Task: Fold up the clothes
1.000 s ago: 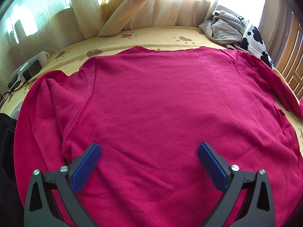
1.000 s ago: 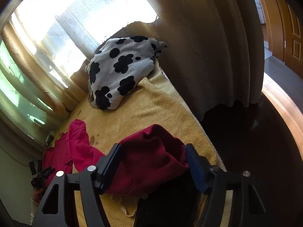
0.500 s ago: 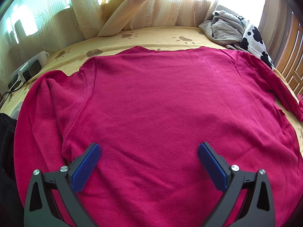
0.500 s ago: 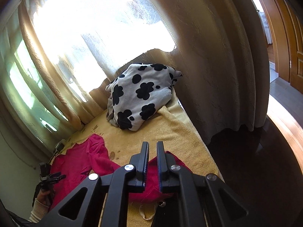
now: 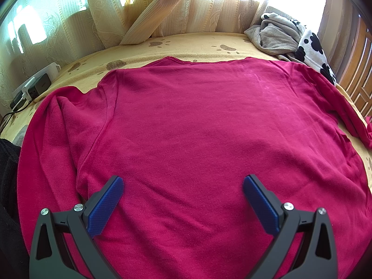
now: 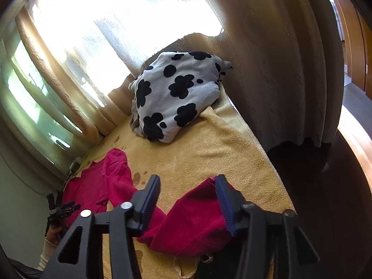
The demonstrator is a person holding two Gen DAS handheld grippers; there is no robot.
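Red sweater [image 5: 197, 134] lies spread flat, back up, on the yellow blanket [image 5: 186, 44]; neckline toward the curtains [image 5: 144, 11]; left gripper [image 5: 182, 200] hovers over the lower body of the garment, jaws spread wide, nothing between them; right gripper [image 6: 187, 200] parted over the sleeve end [image 6: 197, 223] near the blanket's edge, fabric between the jaws but not clamped; cow-print garment [image 6: 176, 95] heaped in the far corner, well apart.

Left wrist view looks closely down onto red sweater [image 5: 197, 127]; right wrist view faces along its sleeve.
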